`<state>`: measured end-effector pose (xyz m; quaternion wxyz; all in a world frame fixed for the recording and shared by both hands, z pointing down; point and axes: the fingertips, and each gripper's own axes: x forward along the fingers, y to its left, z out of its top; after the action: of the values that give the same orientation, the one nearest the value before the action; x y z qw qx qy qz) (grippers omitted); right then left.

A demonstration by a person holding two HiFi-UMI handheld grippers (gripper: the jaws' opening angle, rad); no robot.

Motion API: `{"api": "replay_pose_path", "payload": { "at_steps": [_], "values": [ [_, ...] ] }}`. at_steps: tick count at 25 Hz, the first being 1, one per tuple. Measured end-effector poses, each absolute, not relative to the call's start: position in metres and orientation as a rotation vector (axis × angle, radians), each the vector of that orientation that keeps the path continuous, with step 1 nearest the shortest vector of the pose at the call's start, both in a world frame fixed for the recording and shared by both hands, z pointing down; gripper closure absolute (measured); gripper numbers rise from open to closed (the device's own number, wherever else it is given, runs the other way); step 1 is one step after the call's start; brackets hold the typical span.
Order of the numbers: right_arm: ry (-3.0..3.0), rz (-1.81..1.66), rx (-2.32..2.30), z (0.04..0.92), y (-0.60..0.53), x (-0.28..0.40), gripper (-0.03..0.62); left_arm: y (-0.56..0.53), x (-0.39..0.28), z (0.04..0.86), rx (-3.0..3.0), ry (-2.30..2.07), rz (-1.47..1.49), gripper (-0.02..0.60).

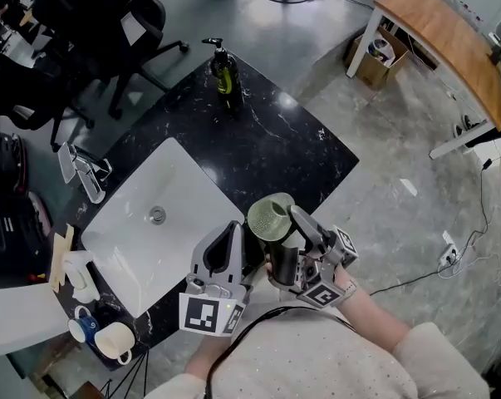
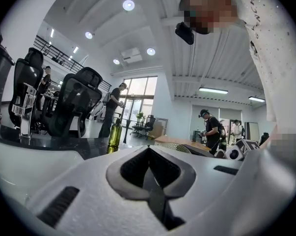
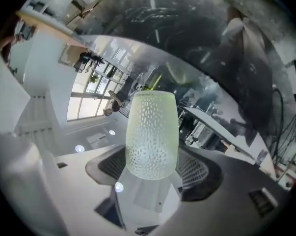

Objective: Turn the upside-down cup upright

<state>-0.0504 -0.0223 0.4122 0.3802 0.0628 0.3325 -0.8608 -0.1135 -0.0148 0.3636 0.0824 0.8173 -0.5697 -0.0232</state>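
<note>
A pale green cup (image 1: 272, 216) with a honeycomb surface is held off the black counter (image 1: 275, 140), close to the person's body, with one round end facing up at the head camera. My right gripper (image 1: 285, 241) is shut on it. In the right gripper view, which is rolled over with the counter overhead, the cup (image 3: 151, 132) stands out between the two pads. My left gripper (image 1: 233, 238) hovers just left of the cup, shut and empty. In the left gripper view its jaws (image 2: 148, 176) meet, and the cup's meshed top (image 2: 173, 146) peeks over them.
A white sink basin (image 1: 125, 235) is set into the counter at the left, with a faucet (image 1: 84, 173) beside it. A green soap bottle (image 1: 225, 73) stands at the far corner. Mugs (image 1: 109, 335) sit at the near left. Office chairs (image 1: 109, 23) and a wooden desk (image 1: 441, 32) stand beyond.
</note>
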Motion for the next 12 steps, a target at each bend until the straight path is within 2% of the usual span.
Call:
{"api": "replay_pose_path", "payload": {
  "at_steps": [12],
  "values": [
    [0.528, -2.09, 0.29, 0.42, -0.039, -0.039, 0.278, -0.024, -0.098, 0.363, 2.467, -1.671, -0.01, 0.575]
  ]
}}
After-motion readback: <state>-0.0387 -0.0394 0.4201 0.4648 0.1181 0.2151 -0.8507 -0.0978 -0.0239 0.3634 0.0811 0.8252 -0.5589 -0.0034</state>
